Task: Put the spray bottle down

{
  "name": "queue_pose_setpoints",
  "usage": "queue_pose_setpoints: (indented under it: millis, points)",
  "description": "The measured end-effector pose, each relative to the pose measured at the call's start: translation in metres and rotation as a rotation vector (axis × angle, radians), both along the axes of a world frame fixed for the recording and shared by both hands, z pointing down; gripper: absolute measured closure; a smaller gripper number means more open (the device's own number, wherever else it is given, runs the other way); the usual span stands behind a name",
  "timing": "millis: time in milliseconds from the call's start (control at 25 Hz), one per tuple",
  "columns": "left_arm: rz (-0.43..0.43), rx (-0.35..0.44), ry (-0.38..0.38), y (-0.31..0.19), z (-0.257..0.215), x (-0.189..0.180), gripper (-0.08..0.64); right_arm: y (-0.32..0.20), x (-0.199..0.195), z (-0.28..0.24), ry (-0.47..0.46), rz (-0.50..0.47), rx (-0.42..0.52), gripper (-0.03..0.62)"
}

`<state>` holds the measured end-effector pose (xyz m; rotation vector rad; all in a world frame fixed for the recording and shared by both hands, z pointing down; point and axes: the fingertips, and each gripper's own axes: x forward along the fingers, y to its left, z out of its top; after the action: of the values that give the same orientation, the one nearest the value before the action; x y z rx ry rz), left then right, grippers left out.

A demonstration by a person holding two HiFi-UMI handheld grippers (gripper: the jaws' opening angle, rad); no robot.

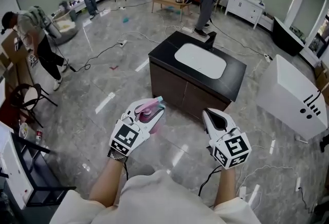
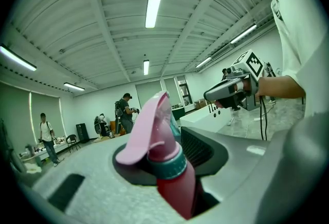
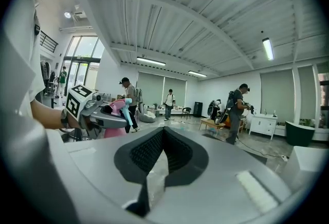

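- We carried the pink spray bottle (image 2: 170, 179) in mid-air, its neck clamped in the left claw (image 1: 154, 107); the right claw (image 3: 162, 138) was closed, empty.
- Next, we judged, it needed lowering upright onto the black tabletop (image 1: 164, 51) ahead.

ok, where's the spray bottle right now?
Head view, lower centre-left: the spray bottle is clamped at its neck in the left gripper, held in the air above the floor, on the near side of the black-topped sink cabinet.
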<state>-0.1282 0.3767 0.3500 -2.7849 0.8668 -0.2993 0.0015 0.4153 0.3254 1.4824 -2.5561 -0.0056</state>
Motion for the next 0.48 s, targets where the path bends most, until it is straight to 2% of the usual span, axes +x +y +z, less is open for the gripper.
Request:
queue_pose_setpoints:
  millis: [240,480]
  points:
    - [-0.02,-0.005,-0.004,-0.017,0.002,0.013,0.405,-0.02,0.018,-0.009,-0.018,-0.017,0.027,0.586]
    - [-0.025,0.014,-0.005,-0.058,0.007,0.02,0.405,-0.057,0.016,0.005,-0.046,-0.07,-0.006,0.586]
